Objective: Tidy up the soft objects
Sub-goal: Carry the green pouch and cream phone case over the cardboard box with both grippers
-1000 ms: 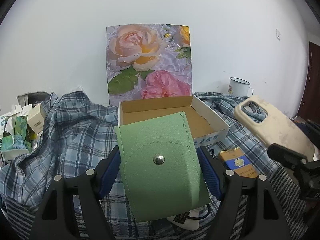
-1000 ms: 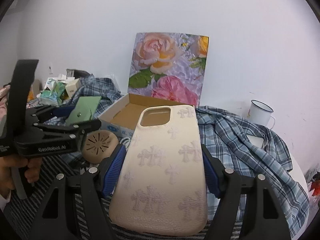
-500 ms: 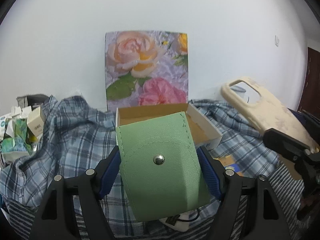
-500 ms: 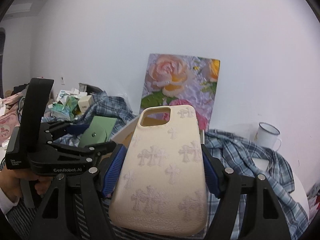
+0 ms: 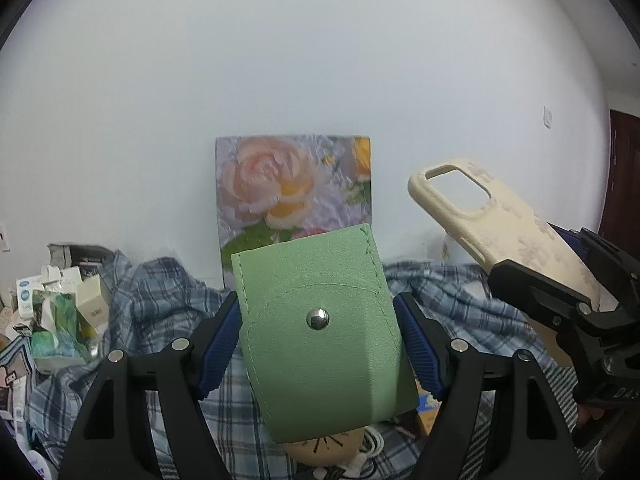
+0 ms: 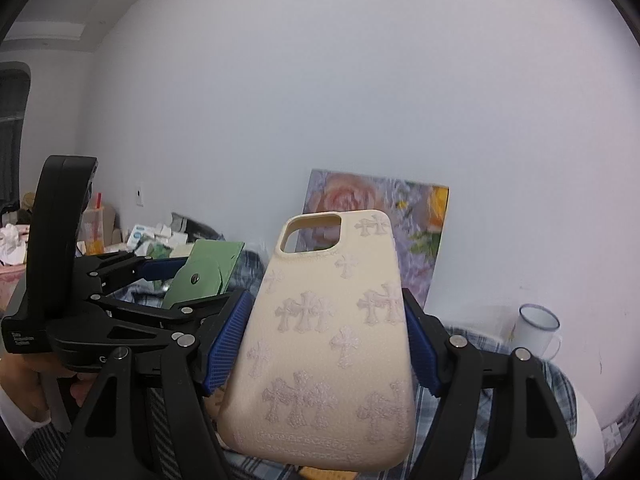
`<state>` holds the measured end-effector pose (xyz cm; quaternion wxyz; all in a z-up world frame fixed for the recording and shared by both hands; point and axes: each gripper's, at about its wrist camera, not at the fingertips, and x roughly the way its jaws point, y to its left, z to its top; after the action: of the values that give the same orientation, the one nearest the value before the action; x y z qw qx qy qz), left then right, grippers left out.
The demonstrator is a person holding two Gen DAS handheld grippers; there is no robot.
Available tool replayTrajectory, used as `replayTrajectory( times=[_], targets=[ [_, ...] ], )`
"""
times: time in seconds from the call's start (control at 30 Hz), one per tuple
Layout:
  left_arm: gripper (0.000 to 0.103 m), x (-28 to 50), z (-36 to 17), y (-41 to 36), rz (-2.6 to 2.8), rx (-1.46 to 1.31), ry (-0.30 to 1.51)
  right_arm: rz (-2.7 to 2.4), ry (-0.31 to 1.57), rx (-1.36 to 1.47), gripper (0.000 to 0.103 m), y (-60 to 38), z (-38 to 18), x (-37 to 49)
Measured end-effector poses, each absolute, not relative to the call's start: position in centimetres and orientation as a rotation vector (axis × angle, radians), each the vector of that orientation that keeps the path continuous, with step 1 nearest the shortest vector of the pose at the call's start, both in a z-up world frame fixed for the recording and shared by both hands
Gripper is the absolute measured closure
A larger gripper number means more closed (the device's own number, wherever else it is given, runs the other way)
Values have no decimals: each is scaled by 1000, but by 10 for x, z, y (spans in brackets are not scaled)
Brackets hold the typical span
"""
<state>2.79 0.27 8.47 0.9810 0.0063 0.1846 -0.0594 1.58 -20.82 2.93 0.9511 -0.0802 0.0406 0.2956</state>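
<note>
My left gripper [image 5: 318,344] is shut on a green leather pouch [image 5: 320,332] with a metal snap, held up in front of the flowered box lid [image 5: 292,196]. My right gripper [image 6: 326,344] is shut on a cream phone case [image 6: 332,340] with pale cross motifs. The case also shows in the left wrist view [image 5: 500,224], raised at the right. The pouch also shows in the right wrist view [image 6: 204,272], at the left. The box tray is hidden behind the pouch.
A plaid shirt [image 5: 160,304] covers the table. Small cartons and packets [image 5: 56,312] pile at the left. A white enamel mug [image 6: 536,330] stands at the right by the wall. A tan round object with slits [image 5: 324,446] and a white cable lie below the pouch.
Both grippers have risen and tilted upward with their objects. The box tray and the yellow packet have dropped out of the left view; more wall shows now.
</note>
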Motion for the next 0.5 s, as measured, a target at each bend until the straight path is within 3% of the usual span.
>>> replayTrajectory(
  times=[0.5],
  targets=[
    [26,55,138,0,-88,2,299,632,-50,-117,32,-206,84,31]
  ],
)
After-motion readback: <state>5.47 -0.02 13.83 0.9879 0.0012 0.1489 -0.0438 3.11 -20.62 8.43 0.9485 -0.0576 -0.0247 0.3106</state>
